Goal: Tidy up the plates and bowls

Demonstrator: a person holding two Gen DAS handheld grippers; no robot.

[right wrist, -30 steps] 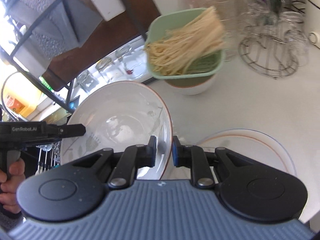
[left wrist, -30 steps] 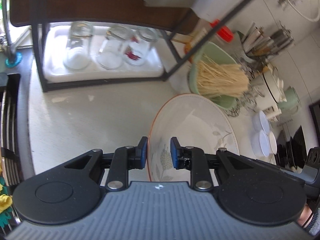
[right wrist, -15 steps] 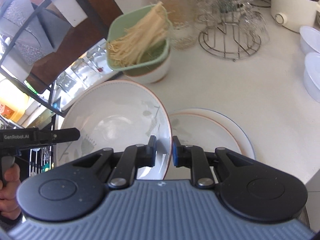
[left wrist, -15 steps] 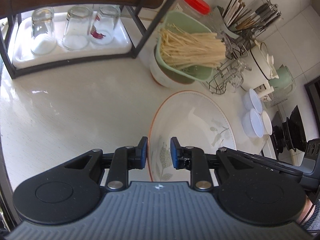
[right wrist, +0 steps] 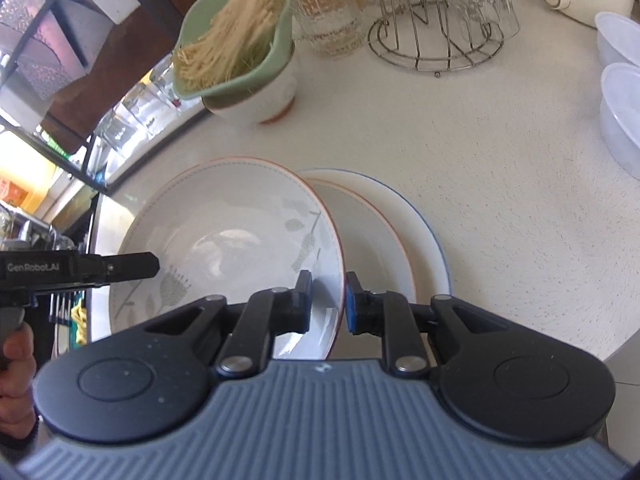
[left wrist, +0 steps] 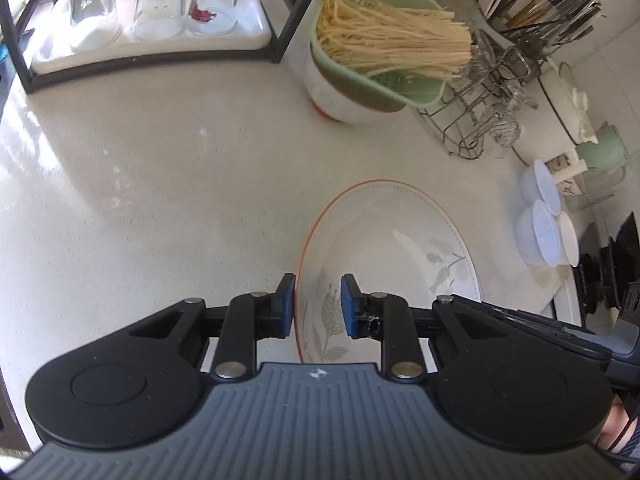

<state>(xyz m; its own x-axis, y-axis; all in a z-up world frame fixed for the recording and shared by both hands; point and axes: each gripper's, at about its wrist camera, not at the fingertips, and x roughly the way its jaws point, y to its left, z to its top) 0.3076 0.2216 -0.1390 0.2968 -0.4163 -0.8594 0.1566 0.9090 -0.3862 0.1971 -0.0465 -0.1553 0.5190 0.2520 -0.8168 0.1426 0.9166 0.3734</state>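
Observation:
A white deep plate with an orange rim and grey leaf print (left wrist: 384,252) (right wrist: 228,236) hangs tilted above the counter, held from both sides. My left gripper (left wrist: 318,306) is shut on its left rim; it also shows in the right wrist view (right wrist: 132,266). My right gripper (right wrist: 328,302) is shut on its right rim. Just right of it, a stack of two flat plates (right wrist: 384,220) lies on the counter: an orange-rimmed one on a blue-rimmed one.
A white bowl (left wrist: 340,96) holds a green strainer of dry noodles (left wrist: 384,40) at the back. A black shelf frame with a tray of upturned glasses (left wrist: 152,12) is back left. A wire glass rack (right wrist: 436,28) and clear plastic bowls (right wrist: 620,112) are to the right.
Both grippers have carried the deep plate to the right, away from the shelf and sink, and lowered it beside the stack of flat plates.

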